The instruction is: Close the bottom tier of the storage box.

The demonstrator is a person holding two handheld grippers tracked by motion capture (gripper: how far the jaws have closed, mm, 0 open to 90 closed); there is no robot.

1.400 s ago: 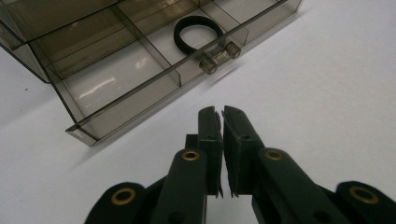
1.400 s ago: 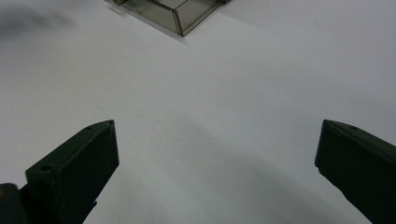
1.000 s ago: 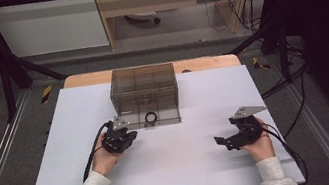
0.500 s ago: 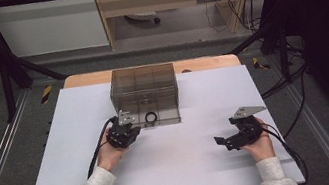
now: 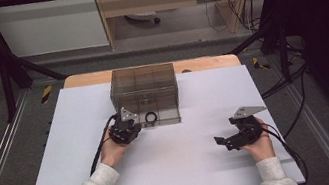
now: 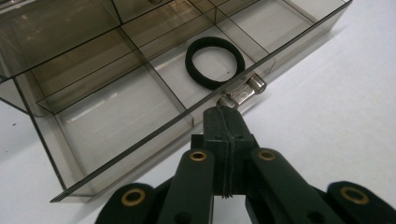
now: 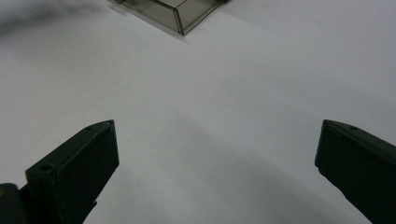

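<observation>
Open white bench [image 5: 184, 160] between the two hands and across the whole near half. Smoky compartment box [image 5: 144, 88] standing at the far middle, blocking that edge. Bare bench left and right of the box. Low drawer front [image 6: 140, 144] with metal latch [image 6: 243, 93] jutting toward the left gripper [image 6: 224, 116].
</observation>
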